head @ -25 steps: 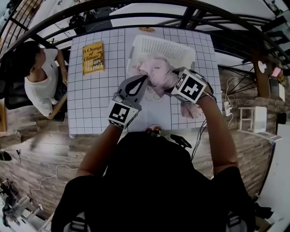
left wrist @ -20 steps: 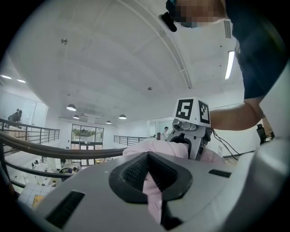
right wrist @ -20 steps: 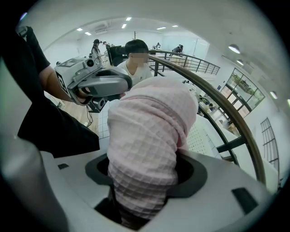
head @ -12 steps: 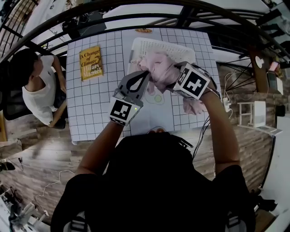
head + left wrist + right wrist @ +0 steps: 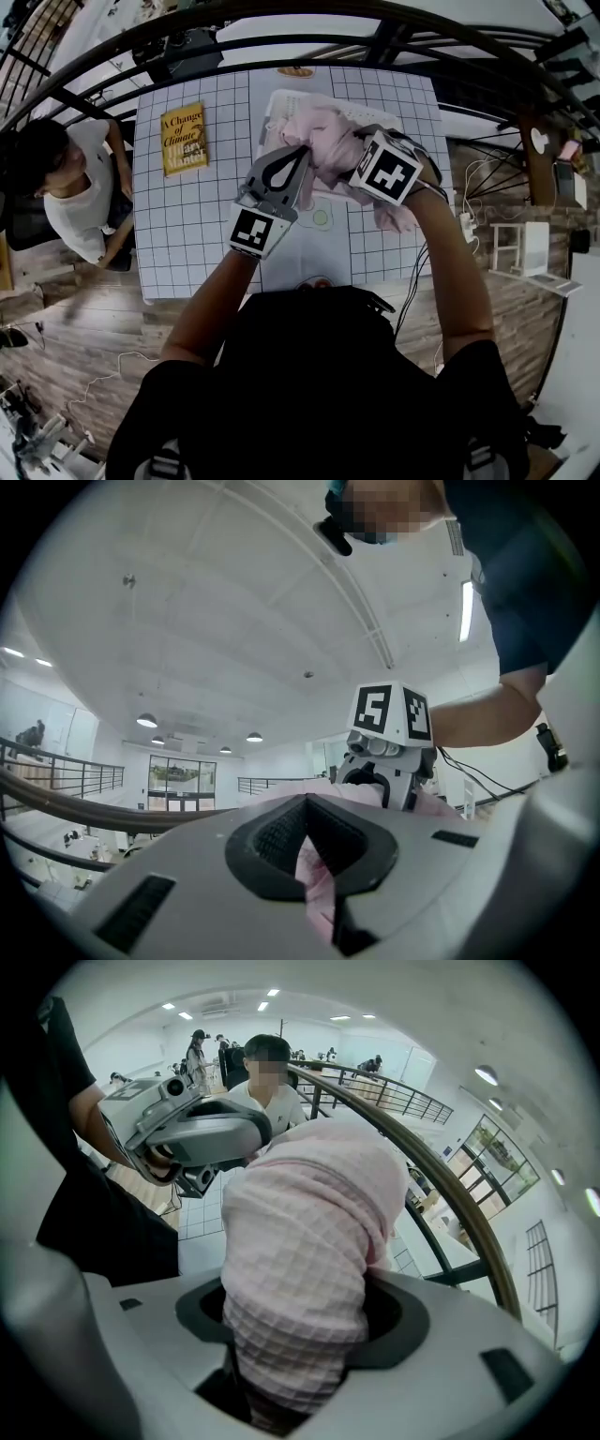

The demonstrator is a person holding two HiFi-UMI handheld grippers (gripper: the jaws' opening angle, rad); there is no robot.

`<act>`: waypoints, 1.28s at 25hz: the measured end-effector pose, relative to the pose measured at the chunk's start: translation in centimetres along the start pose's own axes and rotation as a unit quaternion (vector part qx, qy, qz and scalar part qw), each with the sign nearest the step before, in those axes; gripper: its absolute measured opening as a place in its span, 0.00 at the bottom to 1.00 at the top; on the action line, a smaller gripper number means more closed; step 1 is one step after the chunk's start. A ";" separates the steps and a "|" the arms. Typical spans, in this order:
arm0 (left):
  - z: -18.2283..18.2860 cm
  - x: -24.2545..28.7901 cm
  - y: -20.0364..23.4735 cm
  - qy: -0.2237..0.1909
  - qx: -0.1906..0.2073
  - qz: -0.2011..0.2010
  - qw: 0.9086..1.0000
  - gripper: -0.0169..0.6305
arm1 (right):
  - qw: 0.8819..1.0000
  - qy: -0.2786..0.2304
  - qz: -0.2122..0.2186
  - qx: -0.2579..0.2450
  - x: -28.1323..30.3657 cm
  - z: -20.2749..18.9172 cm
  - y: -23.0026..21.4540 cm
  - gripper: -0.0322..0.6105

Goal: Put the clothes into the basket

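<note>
A pink waffle-knit garment (image 5: 323, 141) hangs bunched between my two grippers, above the near rim of the white slatted basket (image 5: 281, 105) at the back of the table. My left gripper (image 5: 298, 157) is shut on a thin fold of the pink garment (image 5: 314, 878). The right gripper (image 5: 349, 171) is shut on a thick roll of the same garment (image 5: 305, 1260), which fills its jaws. A second pink piece (image 5: 398, 217) shows below the right gripper at the table's right side. Most of the basket's inside is hidden by cloth.
A yellow book (image 5: 184, 138) lies at the table's back left. A person in a white shirt (image 5: 75, 187) sits beside the left edge of the gridded table (image 5: 187, 244). Black railings arc behind the table; cables and a white stand (image 5: 520, 246) are on the floor at right.
Both grippers have carried the pink garment away from me, up over the basket. More of the basket is covered by cloth than a second ago.
</note>
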State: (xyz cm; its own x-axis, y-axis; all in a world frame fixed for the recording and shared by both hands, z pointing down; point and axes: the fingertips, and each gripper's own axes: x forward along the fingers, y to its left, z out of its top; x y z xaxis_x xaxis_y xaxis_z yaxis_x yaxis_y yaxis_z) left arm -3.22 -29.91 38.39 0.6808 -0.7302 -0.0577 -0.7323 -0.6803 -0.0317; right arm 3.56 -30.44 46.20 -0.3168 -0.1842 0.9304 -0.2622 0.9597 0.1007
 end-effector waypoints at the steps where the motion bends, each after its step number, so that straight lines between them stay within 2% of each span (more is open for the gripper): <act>1: 0.0 0.4 0.1 -0.001 0.000 0.002 1.000 0.03 | 1.000 0.001 -0.002 -0.005 0.2 0.0 -0.4 0.53; 6: -1.1 2.2 0.7 0.010 0.017 0.012 1.000 0.03 | 0.999 0.001 -0.012 -0.031 1.5 0.1 -2.8 0.53; 14: -3.9 4.2 2.2 0.021 0.010 0.027 0.999 0.03 | 0.998 0.003 -0.003 -0.055 6.5 0.0 -5.4 0.53; 24: -7.7 5.3 4.1 0.041 -0.010 0.056 0.998 0.03 | 0.998 0.003 0.022 -0.064 13.3 -0.3 -5.5 0.53; 32: -9.6 6.0 4.3 0.056 -0.017 0.056 0.997 0.03 | 0.997 -0.005 0.043 -0.058 17.4 -1.1 -4.8 0.53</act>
State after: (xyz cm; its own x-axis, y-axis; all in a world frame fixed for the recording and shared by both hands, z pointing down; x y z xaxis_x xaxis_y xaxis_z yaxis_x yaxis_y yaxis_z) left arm -2.14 -37.87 47.46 0.5931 -0.8033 0.0536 -0.8045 -0.5939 0.0019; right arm 0.32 -38.04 62.31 -0.3428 -0.1008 0.9340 -0.1260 0.9902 0.0606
